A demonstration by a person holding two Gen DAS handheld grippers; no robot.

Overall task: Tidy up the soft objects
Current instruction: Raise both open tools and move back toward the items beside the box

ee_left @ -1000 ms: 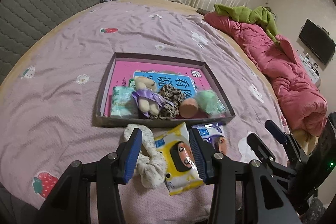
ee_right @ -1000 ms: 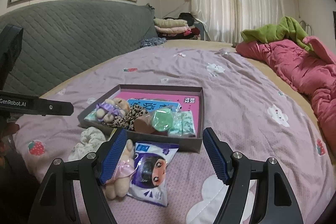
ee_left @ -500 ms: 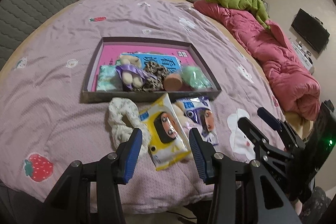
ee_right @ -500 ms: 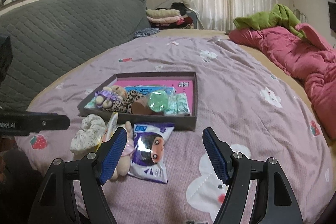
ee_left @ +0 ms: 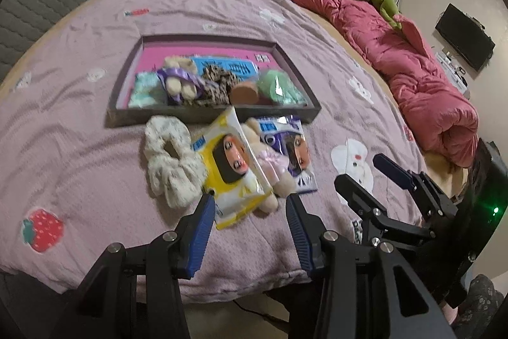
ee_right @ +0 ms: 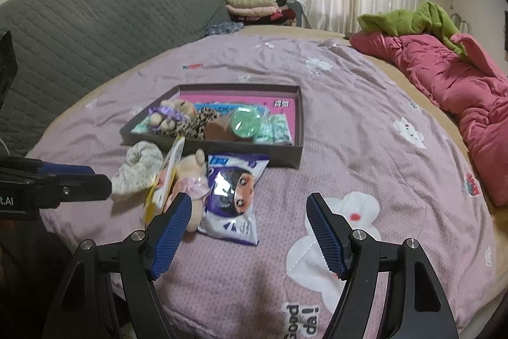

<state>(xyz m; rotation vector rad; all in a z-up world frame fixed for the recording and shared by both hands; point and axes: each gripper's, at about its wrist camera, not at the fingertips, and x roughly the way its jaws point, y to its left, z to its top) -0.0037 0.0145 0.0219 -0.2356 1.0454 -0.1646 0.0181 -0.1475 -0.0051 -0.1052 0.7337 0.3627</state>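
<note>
Both claws agape above bedspread [ee_left: 95, 154]

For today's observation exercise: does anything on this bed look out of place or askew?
Yes. Four soft items lie outside the box: a white scrunchie, a yellow packet, a small plush toy and a purple packet. The yellow packet leans tilted on the toy instead of lying flat.

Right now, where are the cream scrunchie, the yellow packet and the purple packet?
cream scrunchie [ee_left: 171, 159], left wrist view, on its fabric ring.
yellow packet [ee_left: 230, 170], left wrist view, on the printed face.
purple packet [ee_right: 231, 196], right wrist view, on its front panel.
</note>
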